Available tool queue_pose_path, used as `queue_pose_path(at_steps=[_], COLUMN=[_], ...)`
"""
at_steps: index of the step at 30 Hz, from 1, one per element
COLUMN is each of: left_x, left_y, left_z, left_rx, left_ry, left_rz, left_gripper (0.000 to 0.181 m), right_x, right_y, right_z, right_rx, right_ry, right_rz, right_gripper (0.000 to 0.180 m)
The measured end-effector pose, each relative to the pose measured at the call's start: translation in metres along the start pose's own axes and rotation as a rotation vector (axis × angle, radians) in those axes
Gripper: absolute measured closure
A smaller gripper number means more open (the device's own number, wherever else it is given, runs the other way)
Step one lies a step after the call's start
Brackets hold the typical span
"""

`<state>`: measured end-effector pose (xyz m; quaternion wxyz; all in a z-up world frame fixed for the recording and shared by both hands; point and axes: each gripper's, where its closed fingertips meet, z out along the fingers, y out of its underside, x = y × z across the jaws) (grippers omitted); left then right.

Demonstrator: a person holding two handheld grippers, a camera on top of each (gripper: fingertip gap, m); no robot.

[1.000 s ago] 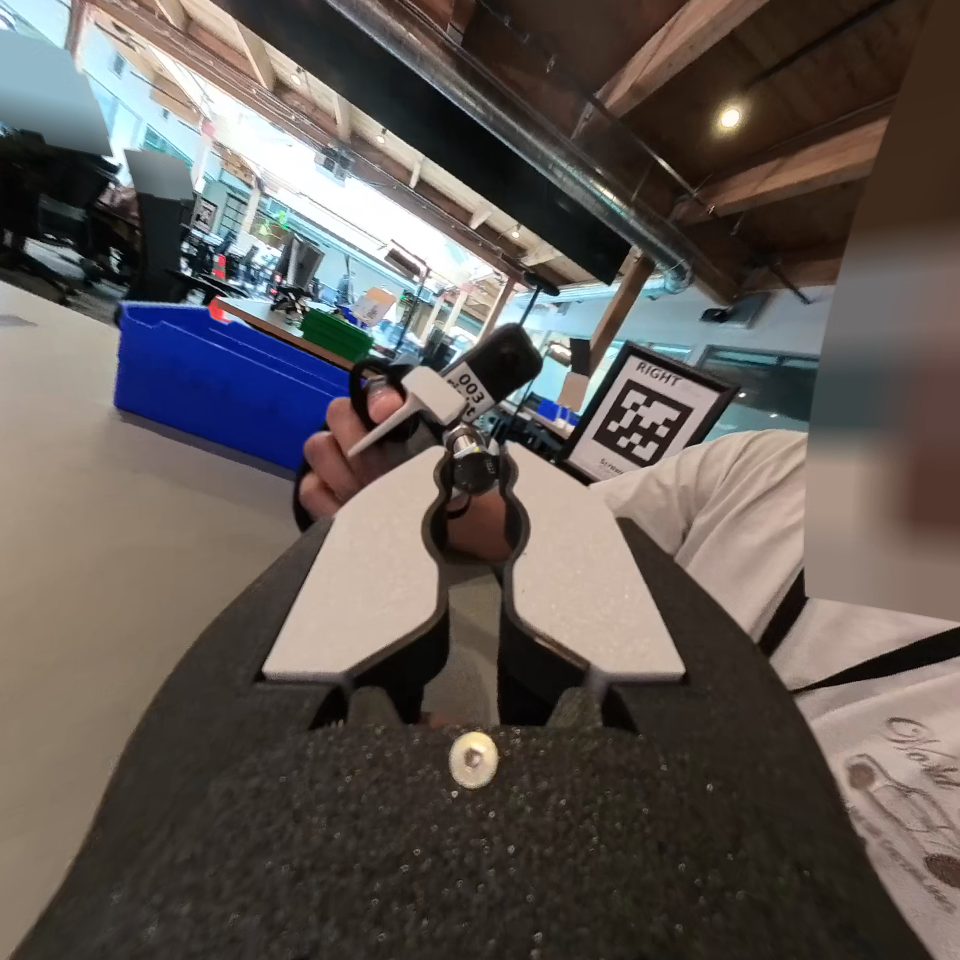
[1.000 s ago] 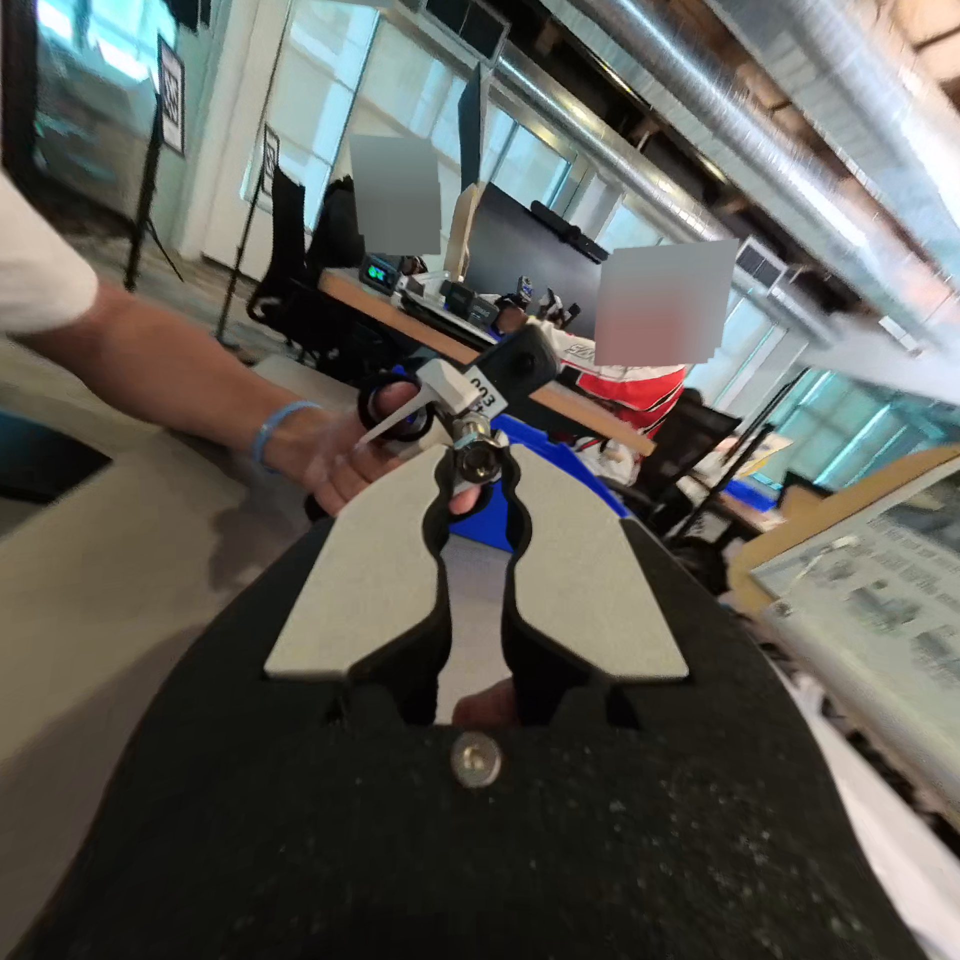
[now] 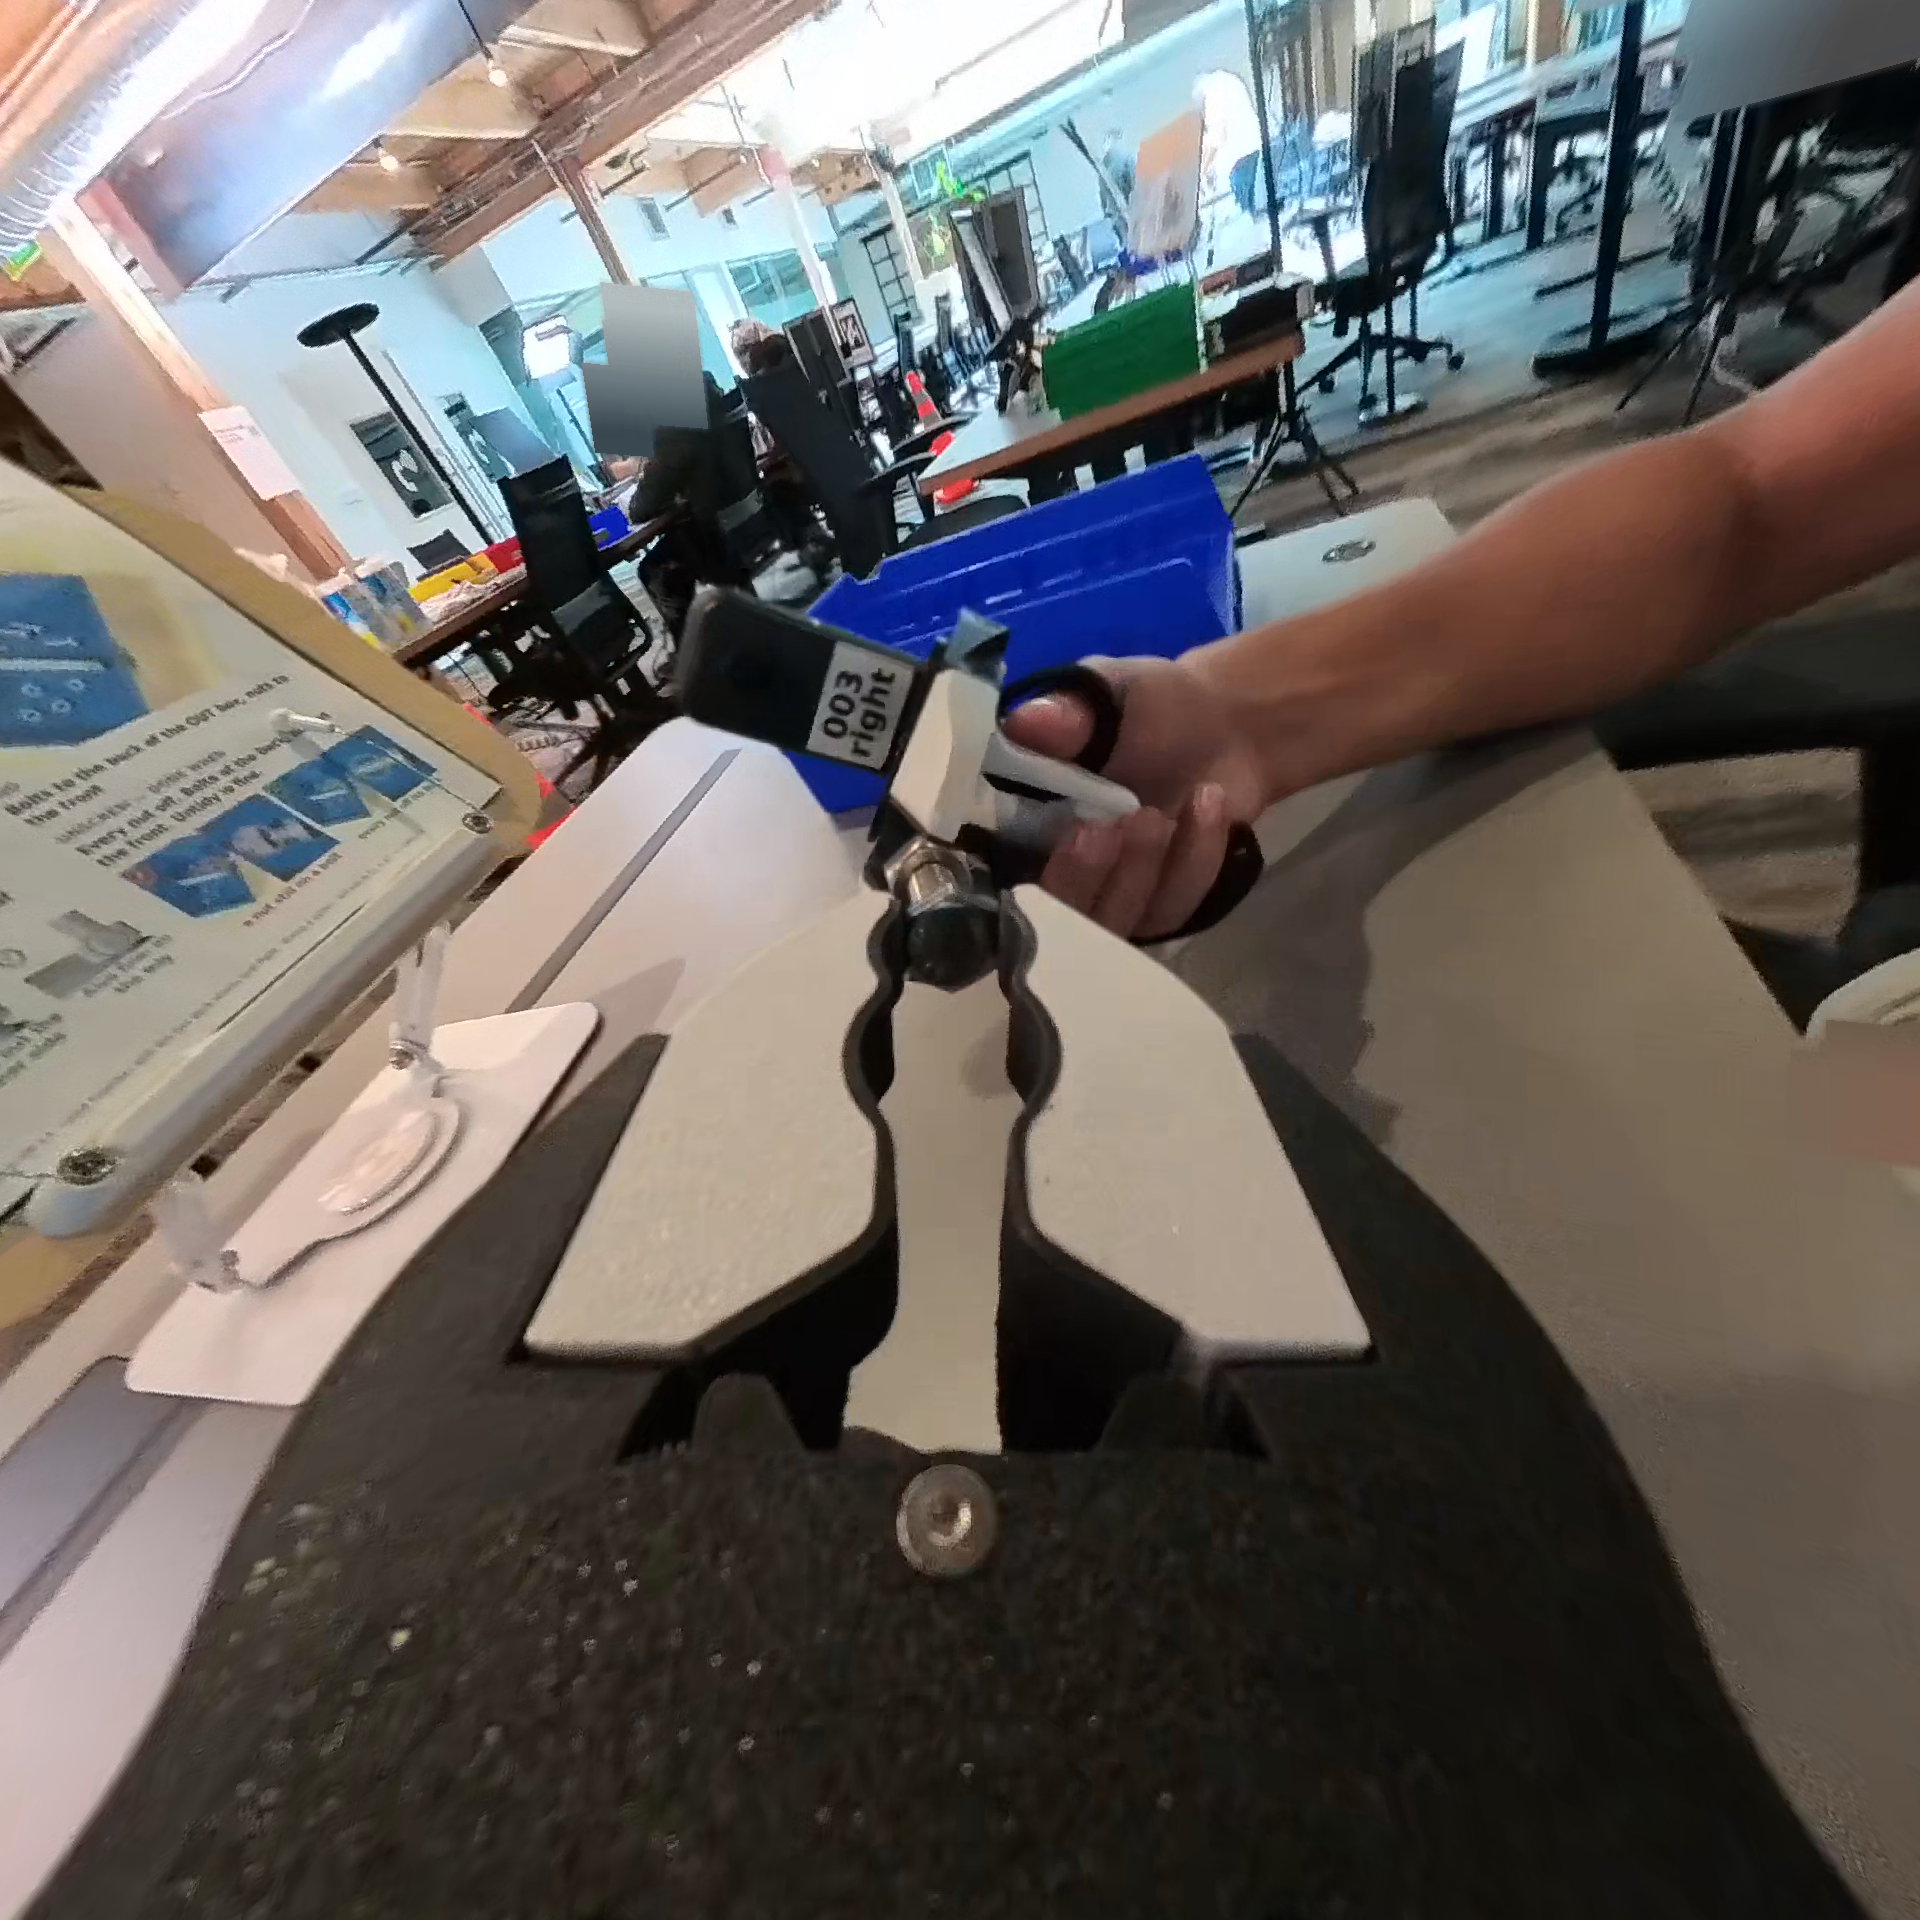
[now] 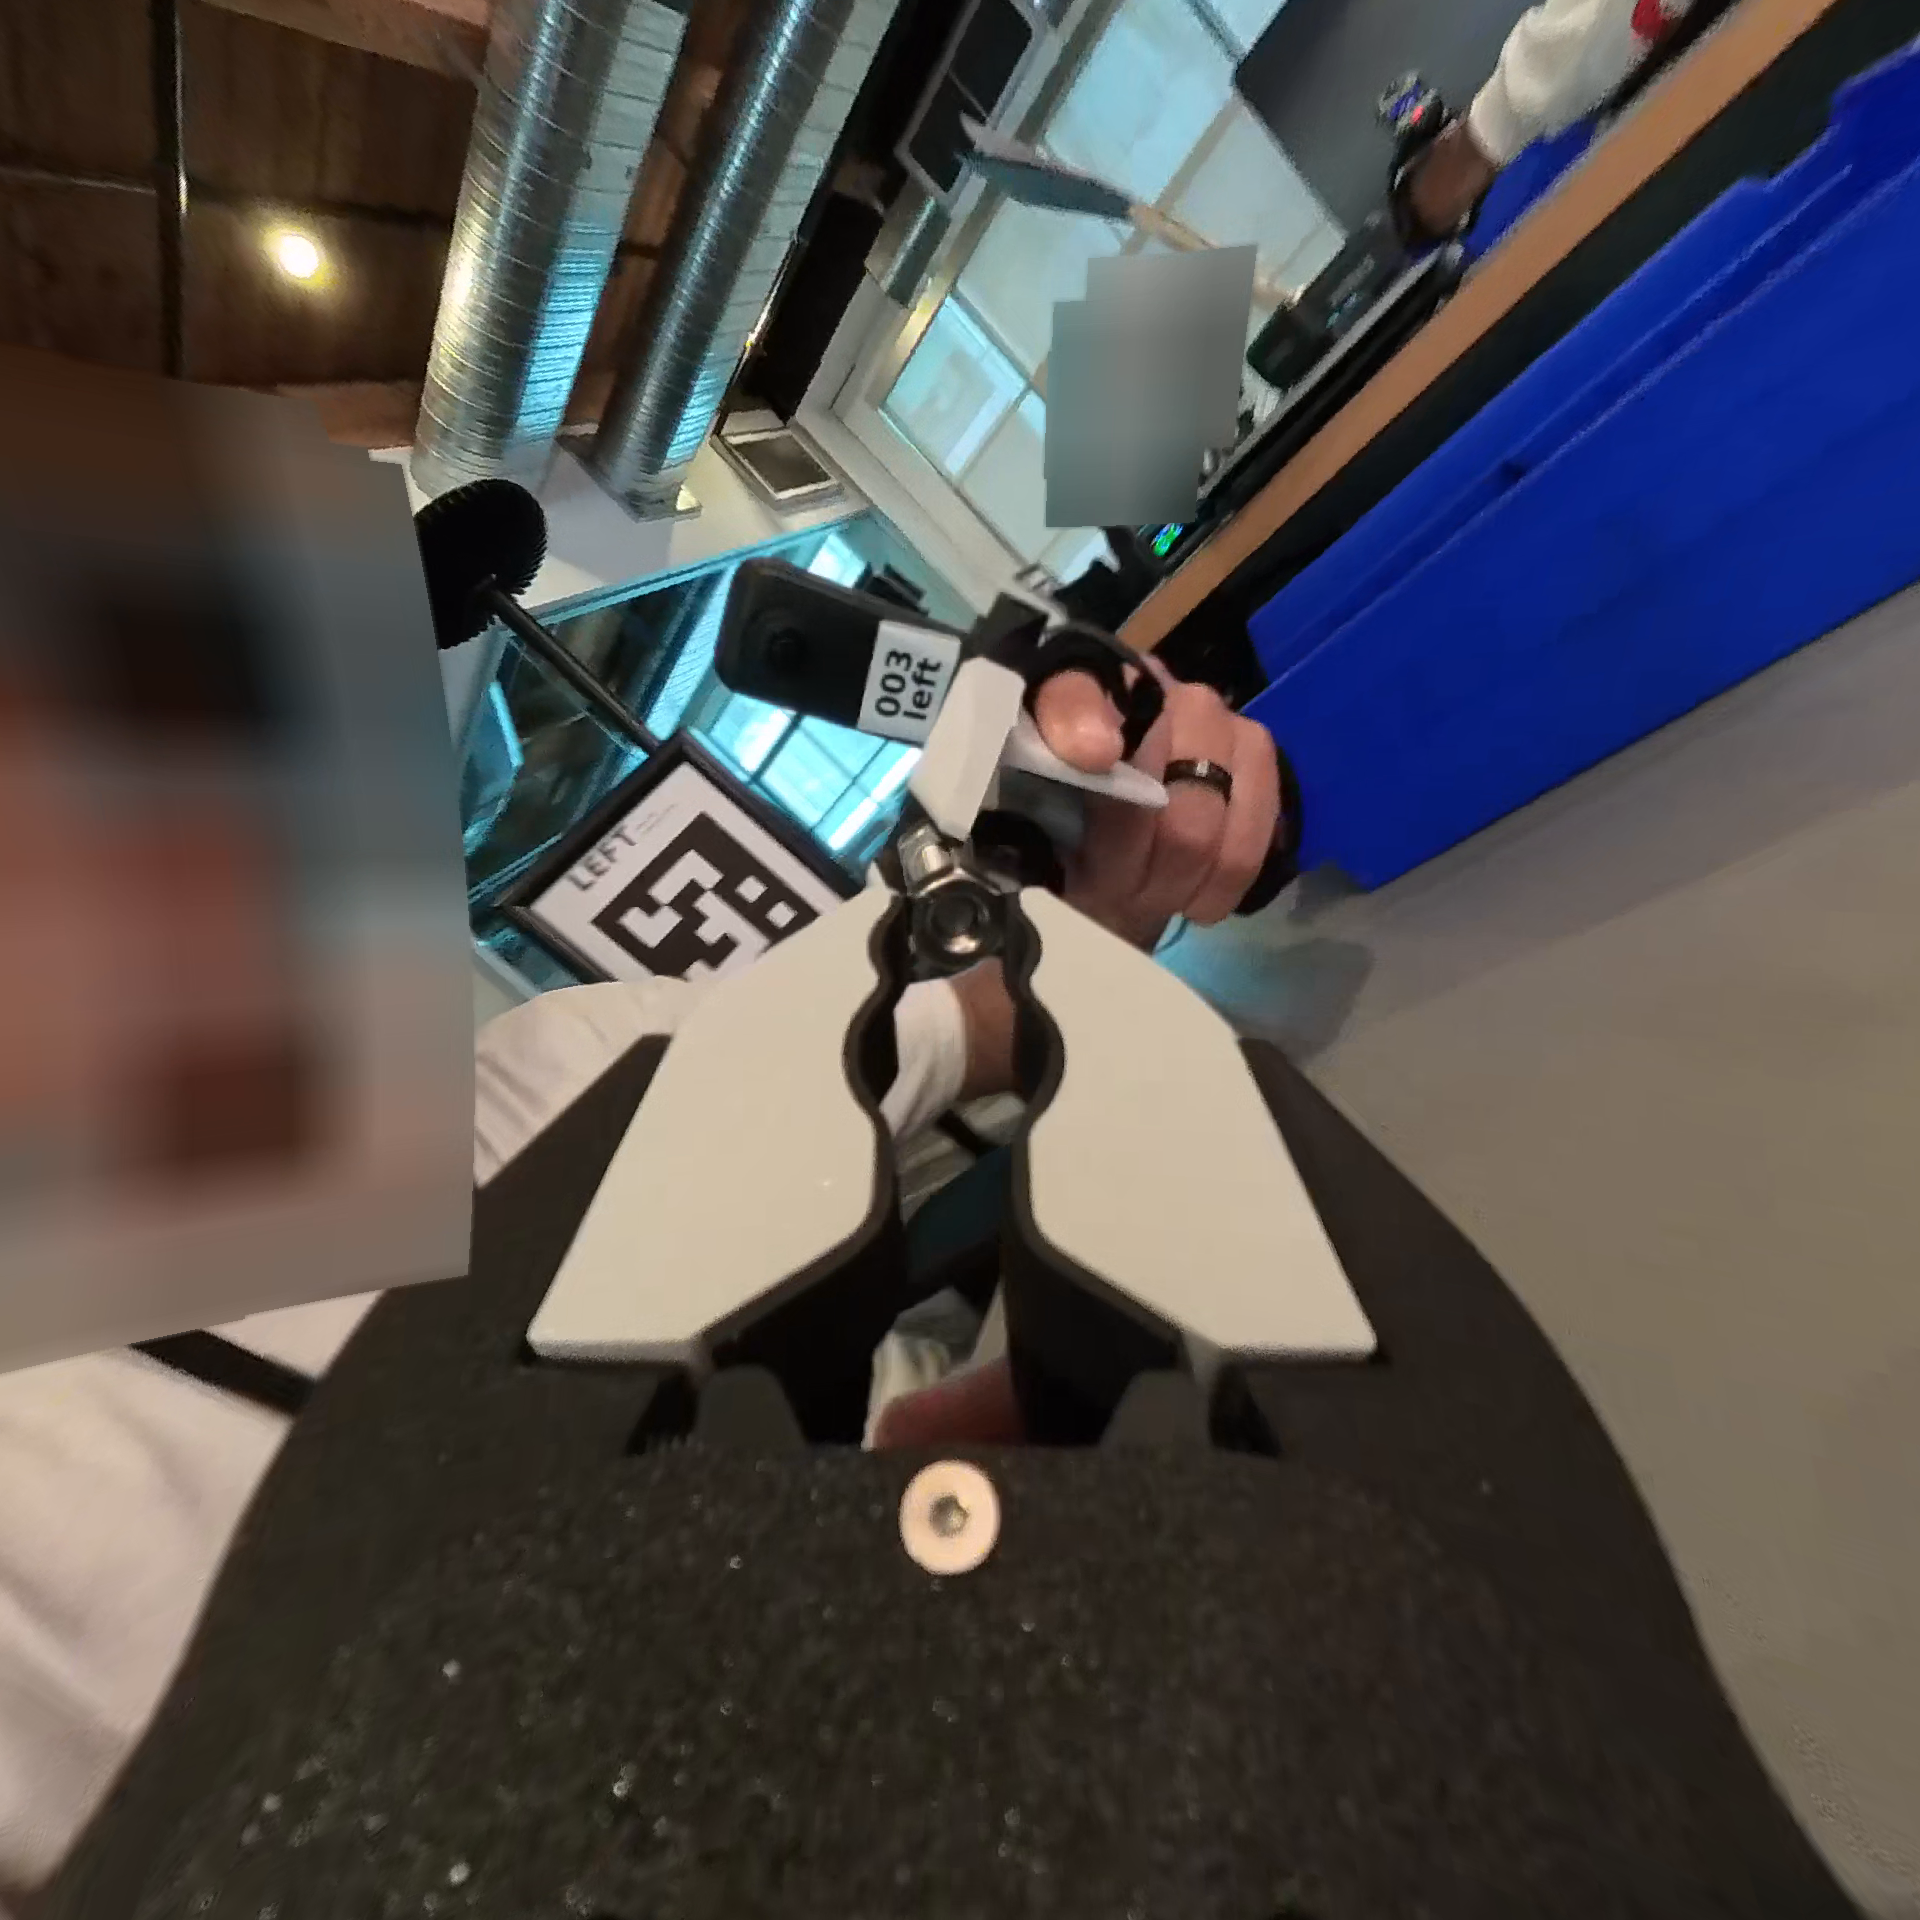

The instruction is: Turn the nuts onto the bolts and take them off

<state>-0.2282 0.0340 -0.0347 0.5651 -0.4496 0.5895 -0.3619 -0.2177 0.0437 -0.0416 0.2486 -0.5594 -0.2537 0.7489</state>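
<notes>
Blue bin [image 3: 1049,613] sits at your left camera's twelve o'clock on the grey table [image 3: 1558,1039], instruction board [image 3: 187,831] at nine. Your left gripper [image 3: 948,951] is clamped on the bolt [image 3: 940,935], dead centre at twelve o'clock just past its fingertips. Your right gripper [image 4: 951,925] meets it tip to tip, pinching the nut [image 4: 954,920] on that bolt. Both are held up off the table.
</notes>
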Motion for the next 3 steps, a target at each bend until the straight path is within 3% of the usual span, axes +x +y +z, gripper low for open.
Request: queue_pose_path(at_steps=[3], left_x=[0.0043], left_y=[0.0036], left_z=[0.0027], left_rx=[-0.04], left_ry=[-0.014], left_rz=[0.08], left_gripper=[0.164], right_x=[0.0019], right_y=[0.005], right_z=[-0.0031], right_rx=[-0.045], right_ry=[-0.025], right_rz=[0.115], right_gripper=[0.163])
